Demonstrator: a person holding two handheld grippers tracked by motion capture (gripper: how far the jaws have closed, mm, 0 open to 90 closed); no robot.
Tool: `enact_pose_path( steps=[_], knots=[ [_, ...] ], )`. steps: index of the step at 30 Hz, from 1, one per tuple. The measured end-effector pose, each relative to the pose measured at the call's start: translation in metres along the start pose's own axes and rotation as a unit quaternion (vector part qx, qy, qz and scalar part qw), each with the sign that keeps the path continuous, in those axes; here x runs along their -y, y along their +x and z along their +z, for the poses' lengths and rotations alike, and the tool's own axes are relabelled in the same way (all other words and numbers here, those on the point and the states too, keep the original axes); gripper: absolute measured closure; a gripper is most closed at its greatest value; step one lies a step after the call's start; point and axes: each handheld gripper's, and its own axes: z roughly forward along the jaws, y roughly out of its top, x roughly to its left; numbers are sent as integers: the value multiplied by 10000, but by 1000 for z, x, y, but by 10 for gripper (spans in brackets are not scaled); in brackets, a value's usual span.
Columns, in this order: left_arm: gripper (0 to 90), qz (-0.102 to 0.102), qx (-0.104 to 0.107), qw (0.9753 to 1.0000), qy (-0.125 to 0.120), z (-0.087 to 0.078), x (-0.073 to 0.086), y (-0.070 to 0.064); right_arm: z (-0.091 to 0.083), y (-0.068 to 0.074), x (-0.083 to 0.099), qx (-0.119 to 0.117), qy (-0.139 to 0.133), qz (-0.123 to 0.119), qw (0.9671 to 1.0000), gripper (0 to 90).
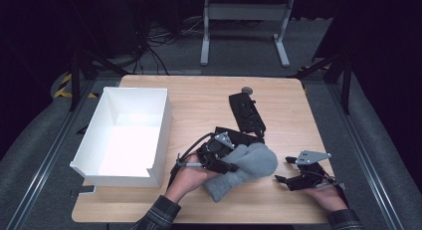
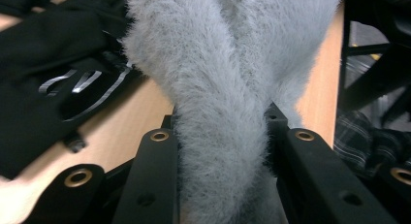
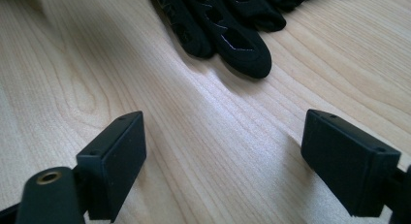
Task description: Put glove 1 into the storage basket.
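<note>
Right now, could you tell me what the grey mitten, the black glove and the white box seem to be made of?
The grey mitten, pinched in the left tool, looks like fluffy fleece or faux fur: fine fibres stand out along its edges. The black glove looks like matte knit or synthetic fabric with glossier printed markings. The white box seems to be thin, smooth card or plastic sheet; I cannot tell which.

A white box (image 1: 127, 135) sat on the table's (image 1: 199, 103) left side, black gloves (image 1: 246, 113) lay mid-table, and maybe a small metal disc (image 1: 247, 90) near the far edge.
</note>
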Motion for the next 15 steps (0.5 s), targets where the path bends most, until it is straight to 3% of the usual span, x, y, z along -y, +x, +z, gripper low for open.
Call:
enact_pose_path(
  steps=[7, 15],
  knots=[
    [695, -116, -273, 9993, -215, -26, -9, 0, 0, 0, 0, 18, 0, 5, 10000, 162],
    [693, -197, -549, 9979, -278, -62, -20, 3, 0, 0, 0, 26, 13, -3, 10000, 155]
  ],
)
